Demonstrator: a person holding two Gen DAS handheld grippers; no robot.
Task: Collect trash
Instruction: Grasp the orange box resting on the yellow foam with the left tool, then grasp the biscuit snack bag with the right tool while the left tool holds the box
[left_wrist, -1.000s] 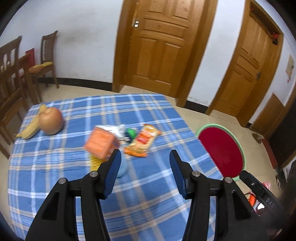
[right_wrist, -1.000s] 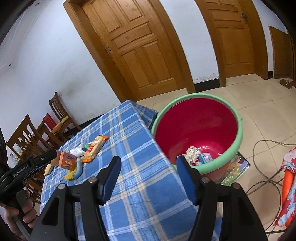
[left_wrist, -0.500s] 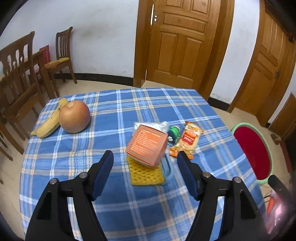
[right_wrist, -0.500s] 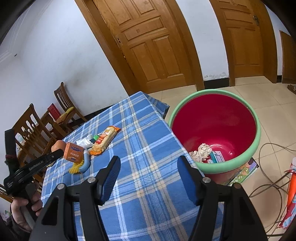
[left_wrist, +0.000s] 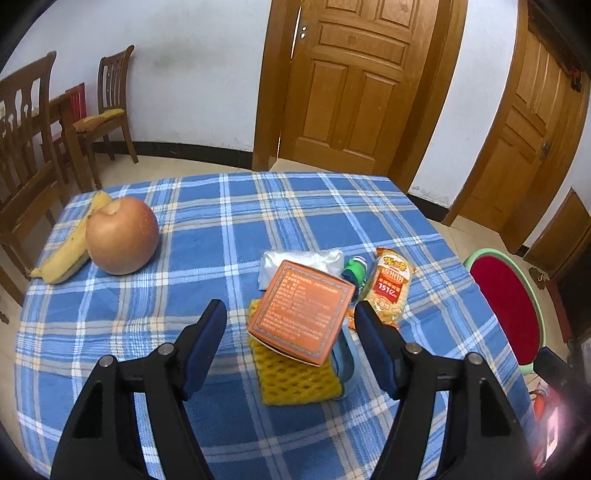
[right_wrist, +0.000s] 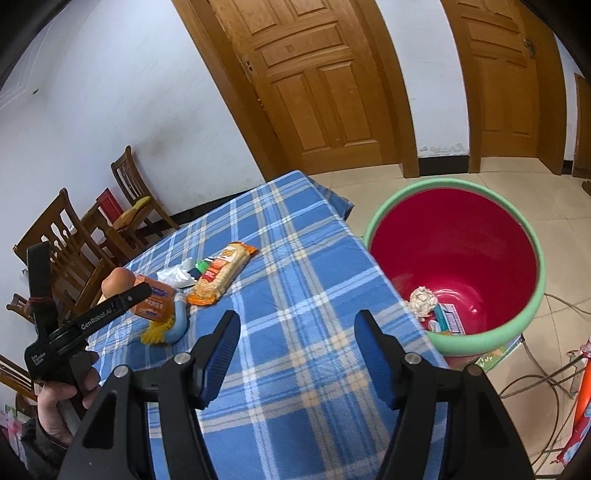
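With jaws that have just been opening, the left gripper (left_wrist: 290, 319) frames the orange cardboard box (left_wrist: 303, 312), tilted at the table's centre, likely light and crushable, best gripped across its flat sides; the right gripper (right_wrist: 295, 332), at 5 o'clock, stands apart, empty.

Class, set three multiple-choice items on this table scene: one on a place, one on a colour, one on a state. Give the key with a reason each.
1. Where does the orange box rest?
A. on the yellow sponge
B. in the bin
C. beside the apple

2. What colour is the bin inside?
A. blue
B. red
C. yellow

3. How is the left gripper?
A. shut on the banana
B. shut on the snack packet
C. open, holding nothing

Key: A, the box tilts on the sponge's far end; B, red walls under a green rim; C, its fingers stand apart either side of the box, not pressing it.
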